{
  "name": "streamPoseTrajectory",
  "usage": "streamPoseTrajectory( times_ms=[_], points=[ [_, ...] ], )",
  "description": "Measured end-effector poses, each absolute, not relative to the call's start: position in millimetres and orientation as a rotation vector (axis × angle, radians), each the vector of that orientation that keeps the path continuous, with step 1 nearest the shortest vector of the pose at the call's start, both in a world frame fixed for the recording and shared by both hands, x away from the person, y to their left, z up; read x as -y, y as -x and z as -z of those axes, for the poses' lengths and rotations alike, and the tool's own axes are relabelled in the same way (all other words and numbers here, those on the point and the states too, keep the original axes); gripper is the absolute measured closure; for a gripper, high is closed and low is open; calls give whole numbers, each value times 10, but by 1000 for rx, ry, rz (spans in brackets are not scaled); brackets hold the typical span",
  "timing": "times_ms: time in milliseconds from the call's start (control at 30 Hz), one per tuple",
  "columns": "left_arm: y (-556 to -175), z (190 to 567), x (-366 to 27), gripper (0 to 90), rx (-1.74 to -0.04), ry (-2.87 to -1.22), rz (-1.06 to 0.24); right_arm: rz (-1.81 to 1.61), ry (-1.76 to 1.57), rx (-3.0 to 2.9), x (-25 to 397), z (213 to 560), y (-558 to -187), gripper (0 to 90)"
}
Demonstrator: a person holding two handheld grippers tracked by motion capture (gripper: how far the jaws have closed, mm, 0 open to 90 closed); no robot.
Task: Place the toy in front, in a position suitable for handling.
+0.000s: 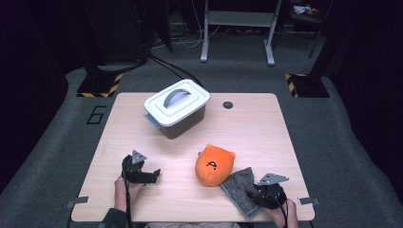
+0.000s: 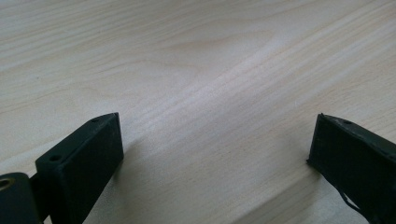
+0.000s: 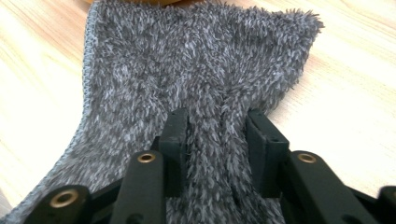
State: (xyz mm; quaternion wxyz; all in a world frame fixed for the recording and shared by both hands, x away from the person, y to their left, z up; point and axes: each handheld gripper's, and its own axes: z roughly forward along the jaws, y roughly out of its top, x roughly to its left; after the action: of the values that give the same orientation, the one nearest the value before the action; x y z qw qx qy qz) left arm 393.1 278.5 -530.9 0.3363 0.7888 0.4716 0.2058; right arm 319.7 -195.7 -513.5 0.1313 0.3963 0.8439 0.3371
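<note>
On the pale wood-grain bench (image 1: 247,128), the biggest thing is a grey rectangular plastic storage box (image 1: 177,110) with a white snap-on lid and an arched grey handle, standing toward the far left-centre, turned a little askew; its lid is on and nothing lies on top of it. Nearer the person, right of centre, sits a round orange plush toy (image 1: 214,164) with small ears and a dark stitched mark on its front, resting on the bench well apart from the box. Just beside it on the right, touching or nearly touching its lower edge, lies a shaggy dark grey fleece cloth (image 1: 240,189) with a stitched hem, spread flat toward the near right corner. The right tool (image 3: 217,135) sits at the near end of this cloth with its black jaws drawn close on a raised fold of the pile, so the cloth looks pinched though not yet lifted; most of it lies flat on the wood. The left tool (image 2: 215,140) rests low over bare bench at the near left, its jaws wide apart and holding nothing, well apart from the toy and the box. By my reading the work is at its very start: a grip on the cloth is made, but the cloth and toy are both unmoved from the bench, the box is shut, and everything after the pinch is left to do.
</note>
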Motion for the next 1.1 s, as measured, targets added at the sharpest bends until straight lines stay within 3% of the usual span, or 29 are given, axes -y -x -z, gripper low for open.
streamPoseTrajectory(
  times_ms=[367, 1100],
  points=[
    [-3931, 5308, -2786, 26, -1231, -2056, -539, -1021, -1175, -2414, 1975, 5142, -3174, 722],
    [-3930, 5307, -2787, 26, -1237, -2056, -542, -1076, -1247, -2216, 2321, 4827, -3202, 720]
  ],
)
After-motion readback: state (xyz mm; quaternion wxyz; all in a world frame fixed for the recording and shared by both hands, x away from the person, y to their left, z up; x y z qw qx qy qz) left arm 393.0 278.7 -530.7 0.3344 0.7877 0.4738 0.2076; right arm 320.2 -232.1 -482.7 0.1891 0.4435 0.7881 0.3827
